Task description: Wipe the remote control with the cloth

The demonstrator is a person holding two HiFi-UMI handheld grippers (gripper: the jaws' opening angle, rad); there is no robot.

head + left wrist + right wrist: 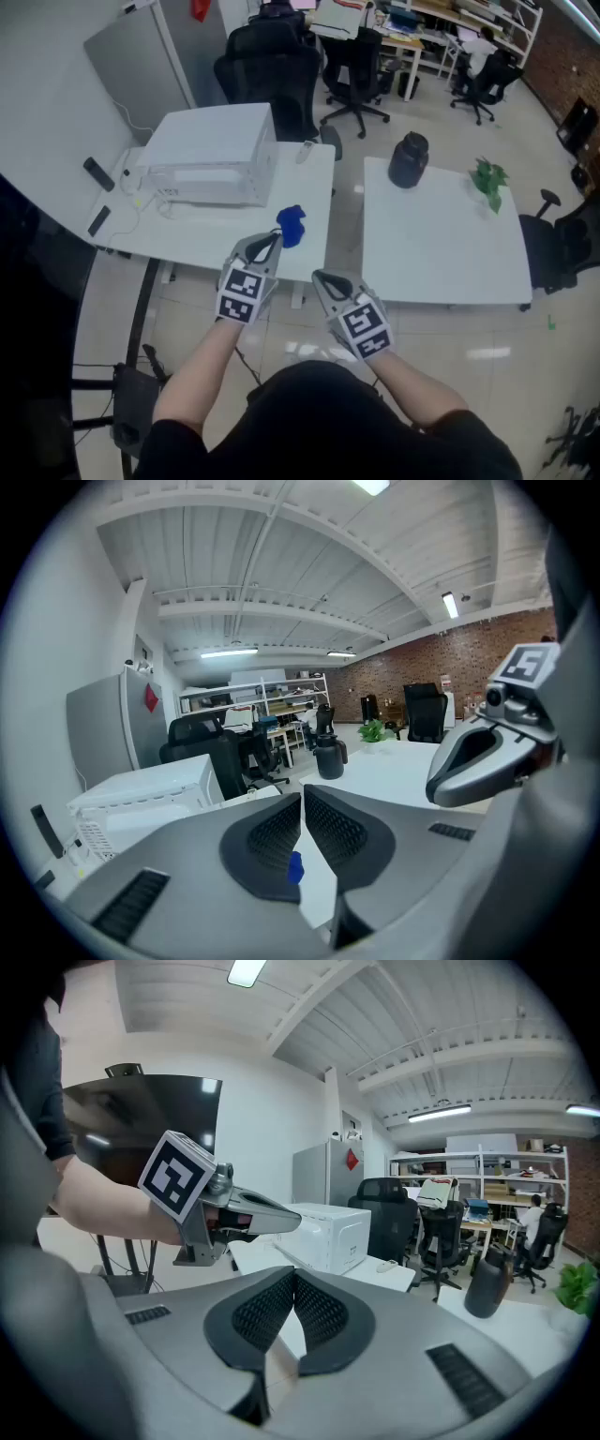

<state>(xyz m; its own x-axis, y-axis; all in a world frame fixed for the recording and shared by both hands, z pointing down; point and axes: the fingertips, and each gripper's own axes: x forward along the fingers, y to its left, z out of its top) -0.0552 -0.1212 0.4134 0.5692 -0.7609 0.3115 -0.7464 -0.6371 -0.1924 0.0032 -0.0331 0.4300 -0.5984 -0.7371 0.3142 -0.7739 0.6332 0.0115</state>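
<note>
Both grippers hover over the floor in front of two white tables, side by side and apart from each other, tilted slightly downward. The left gripper (273, 236) is clenched on nothing: in the left gripper view its jaws (302, 797) meet with no object between them. The right gripper (320, 277) is likewise clenched and empty, its ribbed pads (319, 1312) pressed together in the right gripper view. The blue cloth (292, 225) lies bunched near the front right corner of the left table (225, 230), just past the left gripper's tip at about 1 o'clock in the head view, not touched. The small white remote control (307, 151) lies at the far right edge of that table, at 12 o'clock from the cloth and at 3 o'clock from a white box-shaped appliance (211, 155). On the right table (441, 244), a black jug (408, 159) stands toward 11 o'clock and a green plant (489, 181) toward 1 o'clock.
</note>
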